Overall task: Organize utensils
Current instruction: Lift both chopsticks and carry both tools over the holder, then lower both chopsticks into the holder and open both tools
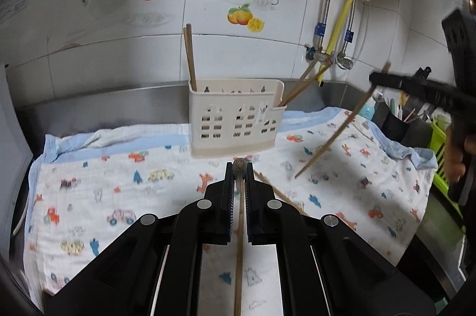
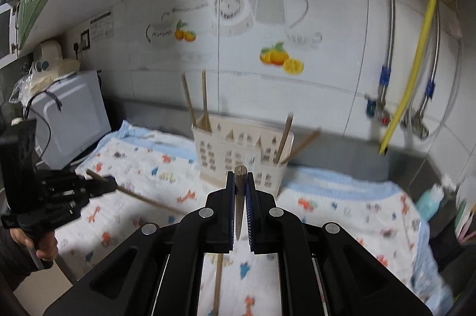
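A soft white muslin cloth point(image 1: 125, 191) printed with small cars and animals, edged in pale blue, covers the steel desk point(image 1: 98, 104). At its far middle stands a cream plastic utensil holder point(image 1: 235, 122), box-shaped, its front pierced with window-like cutouts and moulded like a castle. Thin brown wooden chopsticks sit in it: an upright pair point(image 1: 189, 57) in the left compartment and a leaning pair point(image 1: 303, 82) in the right compartment, tipping out to the right.

The left gripper point(image 1: 240, 167) is nearly closed, its ribbed black pads pinching a wooden chopstick point(image 1: 239, 256) that runs lengthwise between them, with its blunt end showing at the fingertips just in front of the holder. One more loose chopstick point(image 1: 279, 192) lies on the cloth, just right of this gripper.

The right gripper point(image 2: 240, 176) is likewise pinched on a wooden chopstick point(image 2: 239, 197), the squared end poking out past the blue-ribbed pads, the tapered tip pointing back. In the left wrist view this stick point(image 1: 336, 134) hangs slanted above the right part of the cloth, well apart from the holder.

Behind, glossy white wall tiles point(image 1: 267, 54) carry teapot and orange decals; a yellow hose point(image 1: 348, 3) and braided metal hoses run down at the far right. A white microwave point(image 2: 71, 113) stands at the left.
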The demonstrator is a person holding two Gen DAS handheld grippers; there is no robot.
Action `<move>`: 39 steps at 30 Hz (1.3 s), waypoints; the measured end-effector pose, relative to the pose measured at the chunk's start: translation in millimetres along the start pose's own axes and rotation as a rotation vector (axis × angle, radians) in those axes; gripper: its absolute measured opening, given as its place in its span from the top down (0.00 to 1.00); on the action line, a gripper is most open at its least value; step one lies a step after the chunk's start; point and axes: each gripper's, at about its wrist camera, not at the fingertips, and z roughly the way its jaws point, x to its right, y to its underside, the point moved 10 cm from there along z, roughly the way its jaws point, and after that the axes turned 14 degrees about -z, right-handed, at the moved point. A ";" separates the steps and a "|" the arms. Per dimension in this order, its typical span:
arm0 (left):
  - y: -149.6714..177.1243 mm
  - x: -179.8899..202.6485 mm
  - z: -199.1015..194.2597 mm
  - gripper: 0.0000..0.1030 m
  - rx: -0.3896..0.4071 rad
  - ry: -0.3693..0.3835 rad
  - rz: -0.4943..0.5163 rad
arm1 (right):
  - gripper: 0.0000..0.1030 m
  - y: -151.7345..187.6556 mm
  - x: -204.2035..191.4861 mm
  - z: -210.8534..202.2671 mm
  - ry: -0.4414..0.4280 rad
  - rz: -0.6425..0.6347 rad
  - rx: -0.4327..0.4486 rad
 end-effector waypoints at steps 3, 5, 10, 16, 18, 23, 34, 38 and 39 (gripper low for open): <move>-9.9 3.2 5.4 0.95 -0.002 0.003 0.009 | 0.94 -26.4 11.3 -2.5 0.011 -0.017 0.024; -18.7 6.7 8.0 0.95 0.004 0.004 0.020 | 0.94 -45.9 17.5 -1.6 0.016 -0.029 0.041; -39.1 16.5 14.6 0.95 0.013 0.005 0.051 | 0.94 -83.4 29.6 6.7 0.049 -0.054 0.080; -67.5 28.5 14.7 0.95 0.045 0.008 0.084 | 0.94 -111.4 49.8 23.1 0.094 -0.047 0.099; -80.0 33.8 10.5 0.95 0.067 0.015 0.093 | 0.94 -115.9 56.1 26.7 0.093 -0.029 0.104; -116.0 48.1 -0.6 0.95 0.136 0.023 0.114 | 0.94 -119.5 67.4 43.7 0.096 -0.005 0.103; -197.0 73.7 -6.8 0.95 0.285 0.032 0.135 | 0.94 -119.9 81.0 85.9 0.091 0.029 0.081; -213.8 75.2 3.5 0.95 0.314 0.027 0.126 | 0.94 -107.1 77.9 104.2 0.078 0.028 0.055; -217.7 74.6 8.2 0.95 0.318 0.020 0.123 | 0.94 -103.8 77.6 107.8 0.073 0.031 0.049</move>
